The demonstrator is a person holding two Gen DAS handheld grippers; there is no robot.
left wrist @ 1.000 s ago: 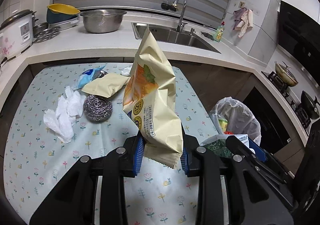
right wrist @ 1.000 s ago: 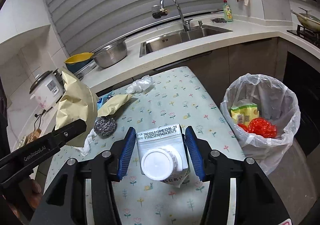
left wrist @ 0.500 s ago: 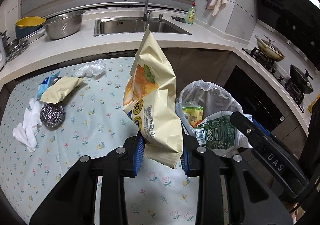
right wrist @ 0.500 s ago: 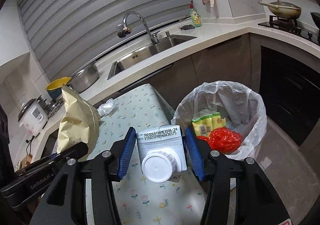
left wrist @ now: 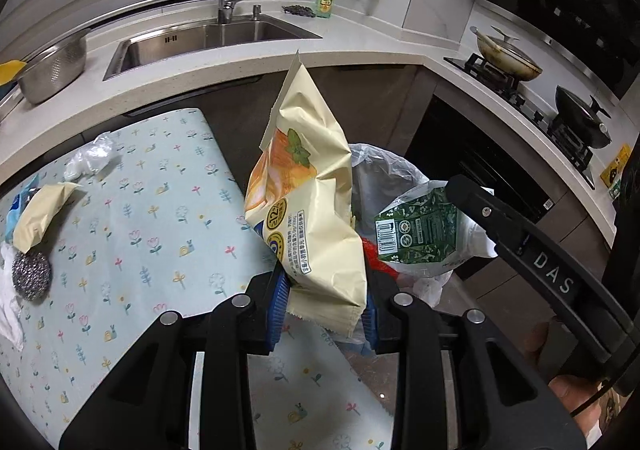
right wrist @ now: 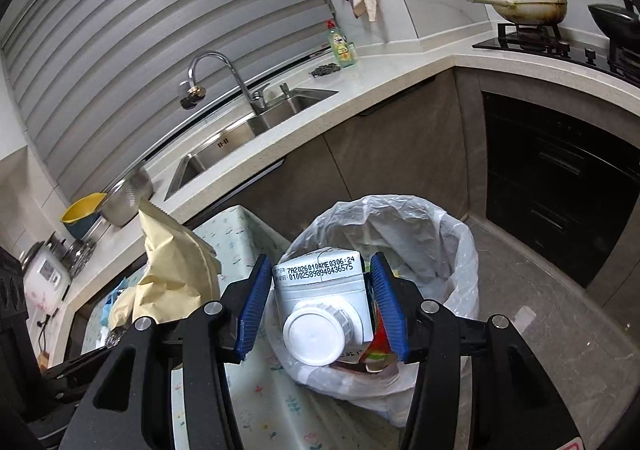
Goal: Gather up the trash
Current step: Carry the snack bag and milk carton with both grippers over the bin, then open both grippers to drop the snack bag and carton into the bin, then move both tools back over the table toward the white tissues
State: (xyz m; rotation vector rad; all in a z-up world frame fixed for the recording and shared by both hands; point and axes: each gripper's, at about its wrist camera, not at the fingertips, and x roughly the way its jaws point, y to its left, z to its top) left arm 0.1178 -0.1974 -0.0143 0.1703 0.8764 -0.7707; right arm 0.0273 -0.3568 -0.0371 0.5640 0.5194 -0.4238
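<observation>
My left gripper (left wrist: 324, 310) is shut on the bottom of a cream snack bag (left wrist: 308, 206), which stands upright over the table's right edge beside the bin. My right gripper (right wrist: 322, 306) is shut on a carton (right wrist: 324, 298) with a white screw cap, held above the mouth of the trash bin (right wrist: 452, 246) lined with a clear plastic bag. In the left wrist view the carton (left wrist: 416, 226) shows its green side over the bin (left wrist: 384, 174), with the right gripper's black finger (left wrist: 532, 254) on it. The snack bag (right wrist: 172, 274) appears at the left of the right wrist view.
On the floral tablecloth (left wrist: 160, 226) lie a steel scourer (left wrist: 31, 276), a small cream packet (left wrist: 40, 214), white tissue (left wrist: 10, 314) and crumpled plastic (left wrist: 90, 160). Behind are the counter with a sink (left wrist: 208, 38), a steel colander (left wrist: 52, 68) and a stove with pans (left wrist: 508, 58).
Both grippers have swung to the right, from over the table to the bin. The carton now hangs over the bin's mouth and the snack bag is at the table's edge. Both grips hold.
</observation>
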